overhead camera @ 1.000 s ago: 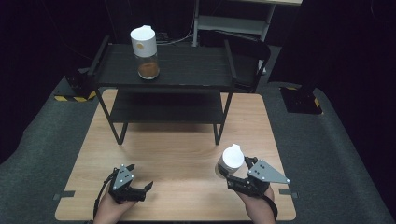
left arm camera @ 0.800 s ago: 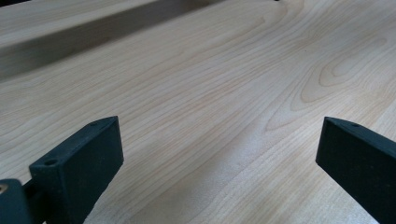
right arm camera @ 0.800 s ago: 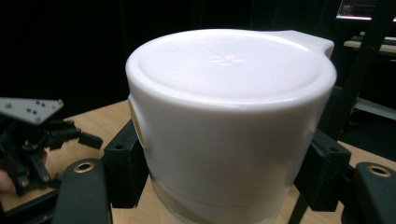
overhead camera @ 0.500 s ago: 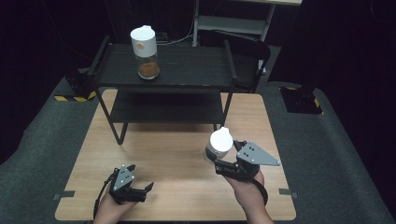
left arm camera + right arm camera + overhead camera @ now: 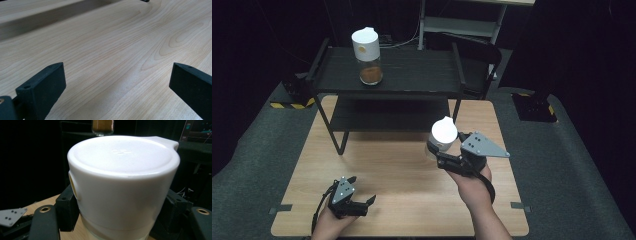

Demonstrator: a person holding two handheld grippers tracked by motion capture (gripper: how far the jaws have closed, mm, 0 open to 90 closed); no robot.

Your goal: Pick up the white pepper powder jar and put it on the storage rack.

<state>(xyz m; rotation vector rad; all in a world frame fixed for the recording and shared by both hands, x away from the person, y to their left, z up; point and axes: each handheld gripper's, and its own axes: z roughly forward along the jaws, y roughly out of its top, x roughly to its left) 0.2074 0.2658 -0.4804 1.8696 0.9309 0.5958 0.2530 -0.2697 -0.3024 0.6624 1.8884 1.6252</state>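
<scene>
The counter (image 5: 402, 165) spreads wide and bare under both your hands, and beyond your right claw (image 5: 443, 156) stands the black shelf rack (image 5: 387, 75), its top deck carrying a second jar (image 5: 367, 50) with brown powder in the bottom, ahead of that claw and off to its left.

The white-capped jar (image 5: 442, 140) sits in your right claw, lifted clear of the counter and roughly upright. In the right gripper view the white cap (image 5: 122, 182) bulks large, with a black jaw pressed to each side just below it, where the clear glass begins. So that claw is pinched on the jar and not spread at all.

Judge the jar as stiff and fairly light, but smooth-walled and breakable at the glass part; it may slip if tilted. Your grip under the cap's edge looks like the safest place, since the cap's shoulder can rest on the jaws.

Your left claw (image 5: 357, 202) rests low over the counter, near your body. Its jaws stand spread wide with nothing between them but bare wood (image 5: 112, 55).
</scene>
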